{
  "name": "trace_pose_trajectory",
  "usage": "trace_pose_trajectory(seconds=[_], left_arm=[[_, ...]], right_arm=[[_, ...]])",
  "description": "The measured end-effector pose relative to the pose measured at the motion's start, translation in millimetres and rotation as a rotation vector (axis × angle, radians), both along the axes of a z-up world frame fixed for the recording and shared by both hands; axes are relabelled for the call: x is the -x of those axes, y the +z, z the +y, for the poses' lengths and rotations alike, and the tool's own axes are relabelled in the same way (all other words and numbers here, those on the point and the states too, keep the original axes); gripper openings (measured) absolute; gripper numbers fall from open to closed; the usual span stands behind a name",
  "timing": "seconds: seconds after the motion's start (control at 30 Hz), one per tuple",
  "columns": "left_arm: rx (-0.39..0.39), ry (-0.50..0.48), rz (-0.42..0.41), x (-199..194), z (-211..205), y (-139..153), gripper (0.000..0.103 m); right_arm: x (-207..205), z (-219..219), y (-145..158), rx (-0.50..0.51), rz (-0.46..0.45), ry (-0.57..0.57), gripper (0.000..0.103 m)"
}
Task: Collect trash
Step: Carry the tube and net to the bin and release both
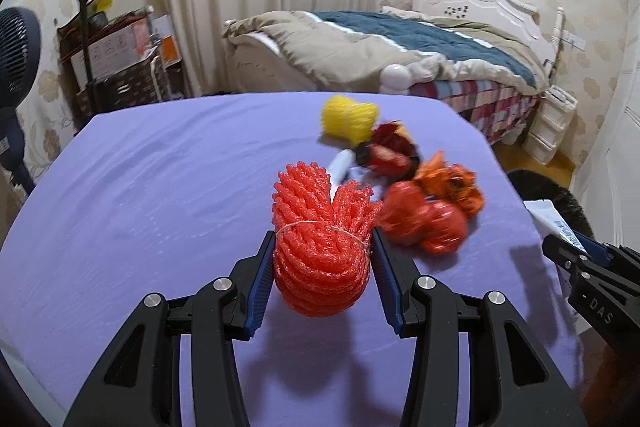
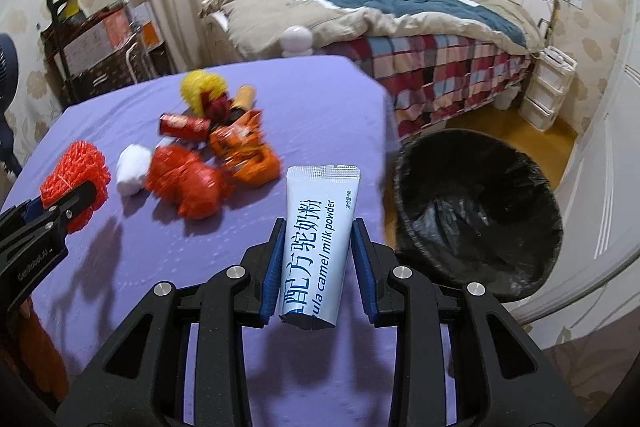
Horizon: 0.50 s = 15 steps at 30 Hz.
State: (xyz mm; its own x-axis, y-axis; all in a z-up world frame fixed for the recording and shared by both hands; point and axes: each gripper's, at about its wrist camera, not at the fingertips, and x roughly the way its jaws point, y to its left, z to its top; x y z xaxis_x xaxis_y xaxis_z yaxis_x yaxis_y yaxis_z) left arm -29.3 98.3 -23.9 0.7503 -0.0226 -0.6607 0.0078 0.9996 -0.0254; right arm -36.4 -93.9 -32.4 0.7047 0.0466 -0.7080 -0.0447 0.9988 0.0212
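My left gripper is shut on a tied bundle of red foam netting, held above the purple table. My right gripper is shut on a white camel milk powder sachet, lifted over the table's right side. A black-lined trash bin stands on the floor just right of the table. A pile of trash lies on the table: a red crumpled wrapper, an orange wrapper, a white wad, a red can and yellow foam netting.
A bed with quilts stands behind the table. A cart with boxes and a fan stand at the far left. White drawers sit beside the bed. The left gripper with the red netting shows in the right wrist view.
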Motion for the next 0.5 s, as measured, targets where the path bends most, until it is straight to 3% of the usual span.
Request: trace_pose_trajectory(seconds=[0.5], left_arm=[[0.01,-0.194,-0.019,-37.0,-100.6,10.2,0.046]], right_arm=[[-17.2,-94.9,6.2,0.034,-0.067,-0.22,0.032]])
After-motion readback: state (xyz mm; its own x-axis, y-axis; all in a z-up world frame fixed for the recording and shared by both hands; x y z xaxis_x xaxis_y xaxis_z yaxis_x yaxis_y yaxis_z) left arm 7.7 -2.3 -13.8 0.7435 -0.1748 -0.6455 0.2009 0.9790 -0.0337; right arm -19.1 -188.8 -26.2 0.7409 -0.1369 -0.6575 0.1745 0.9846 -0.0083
